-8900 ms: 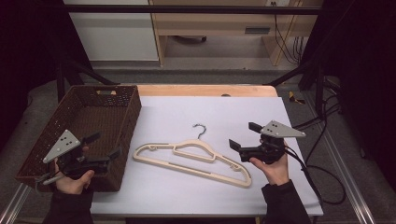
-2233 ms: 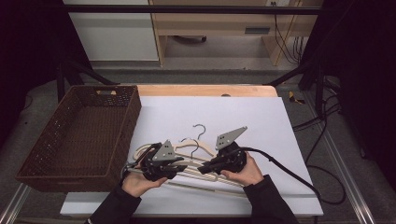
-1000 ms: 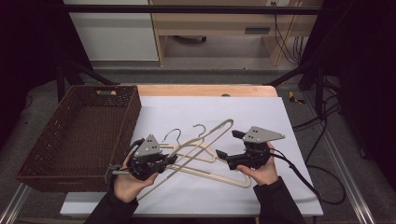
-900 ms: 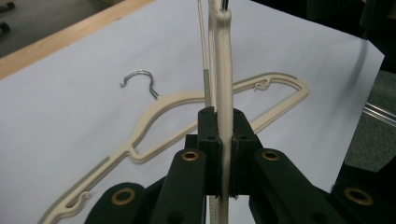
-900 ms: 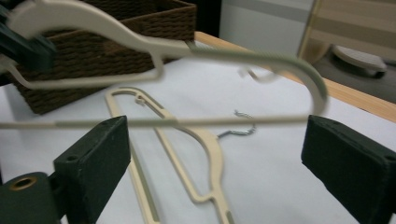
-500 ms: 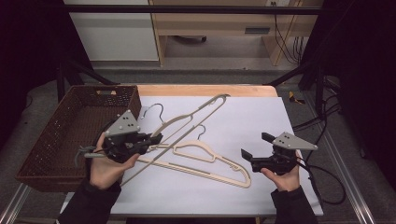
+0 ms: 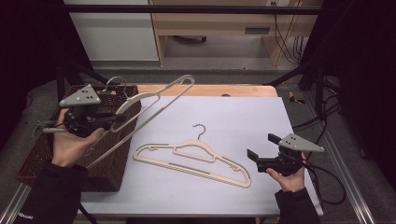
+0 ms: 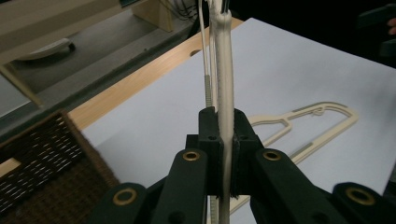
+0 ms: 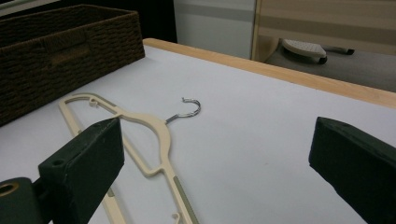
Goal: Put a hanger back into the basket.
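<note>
My left gripper [image 7: 113, 119] is shut on the arm of a cream plastic hanger [image 7: 159, 95] and holds it in the air, tilted, above the right rim of the wicker basket [image 7: 32, 158]. In the left gripper view both pads press on the hanger's thin arm [image 8: 224, 70]. A second cream hanger [image 7: 191, 156] with a metal hook lies flat mid-table. My right gripper [image 7: 263, 148] hovers at the table's right, just off that hanger's end. Its jaws have just been opening and stand open with nothing between them. The flat hanger [image 9: 154, 135] lies ahead of the right gripper [image 9: 219, 156].
The dark brown basket [image 9: 70, 42] fills the table's left side. A white sheet [image 7: 243, 116] covers the tabletop, with a wooden edge [image 7: 233, 90] at the back. Black cables trail off the right side. A dark frame surrounds the table.
The left gripper has carried its hanger up and to the left, from mid-table to above the basket's rim. The right gripper drew back to the right, away from the hangers, then held still.
</note>
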`<move>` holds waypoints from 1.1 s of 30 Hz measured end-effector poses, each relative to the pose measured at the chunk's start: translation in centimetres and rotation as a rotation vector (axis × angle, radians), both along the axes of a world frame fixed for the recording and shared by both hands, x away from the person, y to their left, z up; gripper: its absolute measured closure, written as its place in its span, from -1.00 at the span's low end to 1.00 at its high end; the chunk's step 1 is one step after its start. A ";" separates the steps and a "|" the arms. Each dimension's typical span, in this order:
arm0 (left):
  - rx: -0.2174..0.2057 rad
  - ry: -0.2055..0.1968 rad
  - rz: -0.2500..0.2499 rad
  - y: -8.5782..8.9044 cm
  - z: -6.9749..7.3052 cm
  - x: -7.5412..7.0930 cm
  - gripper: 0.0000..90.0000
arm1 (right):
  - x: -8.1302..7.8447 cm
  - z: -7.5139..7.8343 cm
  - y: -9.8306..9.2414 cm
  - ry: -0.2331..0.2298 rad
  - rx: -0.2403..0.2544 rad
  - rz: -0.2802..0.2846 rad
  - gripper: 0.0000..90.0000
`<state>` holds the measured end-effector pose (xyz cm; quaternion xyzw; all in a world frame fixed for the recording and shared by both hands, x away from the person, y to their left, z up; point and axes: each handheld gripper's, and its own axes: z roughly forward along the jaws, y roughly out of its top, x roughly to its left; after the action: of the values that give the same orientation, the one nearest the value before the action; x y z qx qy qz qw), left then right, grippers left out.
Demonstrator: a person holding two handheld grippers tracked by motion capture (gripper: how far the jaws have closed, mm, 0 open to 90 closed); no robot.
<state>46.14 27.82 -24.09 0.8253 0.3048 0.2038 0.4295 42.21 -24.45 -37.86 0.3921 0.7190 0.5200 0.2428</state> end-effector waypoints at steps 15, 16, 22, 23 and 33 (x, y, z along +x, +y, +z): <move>0.032 -0.001 0.109 7.7 -1.1 2.7 0.91 | 0.2 -0.2 0.0 0.013 -0.003 -0.001 -0.92; 0.030 -0.003 0.116 8.2 -1.2 2.9 0.91 | 0.2 -0.2 0.0 0.014 -0.004 0.001 -0.92; 0.042 -0.001 0.180 10.5 -2.4 3.6 0.91 | 0.3 -0.4 0.2 0.019 -0.013 0.006 -0.92; 0.048 0.004 0.185 10.8 -2.7 3.6 0.91 | 0.3 -0.4 0.2 0.019 -0.014 0.007 -0.92; 0.048 0.049 0.230 13.9 -5.2 3.8 0.91 | 0.4 -0.4 0.1 0.027 -0.014 0.008 -0.92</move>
<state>49.98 41.75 -29.27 0.7995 0.4030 0.2387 0.3760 42.56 -24.31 -38.26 0.3943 0.7275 0.5105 0.2339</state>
